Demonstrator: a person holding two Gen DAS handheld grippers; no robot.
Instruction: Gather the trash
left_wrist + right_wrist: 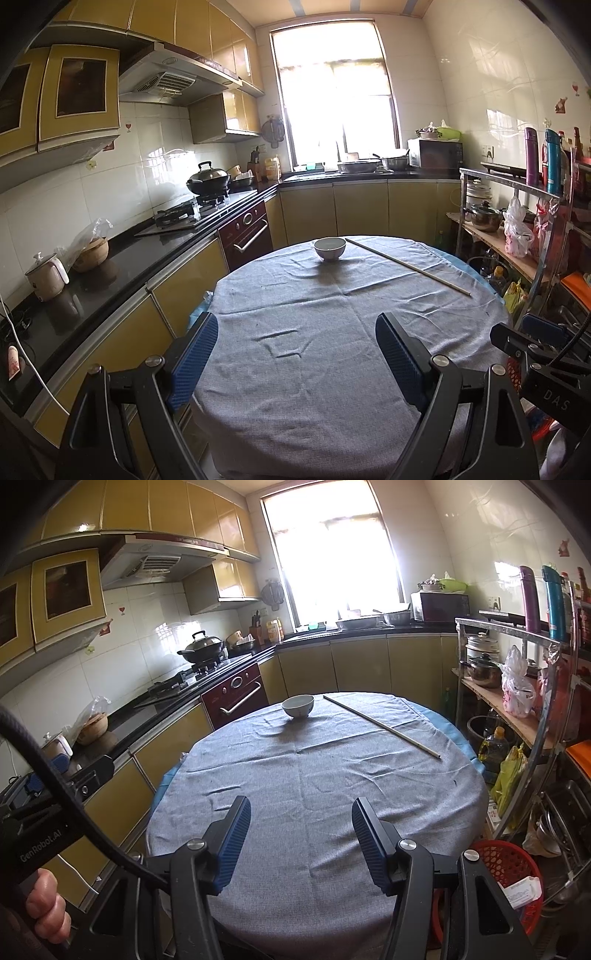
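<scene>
A round table under a grey cloth [314, 332] [314, 782] carries a white bowl [330, 249] [298, 705] at its far side and a pair of long chopsticks [406, 266] [380, 725] lying to the bowl's right. A red mesh basket [511, 867] with a white packet in it stands on the floor right of the table. My left gripper [297, 332] is open and empty above the table's near edge. My right gripper [301, 816] is open and empty beside it, also over the near edge. Both are well short of the bowl.
A black counter [122, 258] with a stove, a wok [207, 179] and a clay pot runs along the left. A metal shelf rack [517, 686] with pots, flasks and plastic bags stands at the right. A microwave [436, 153] sits by the window.
</scene>
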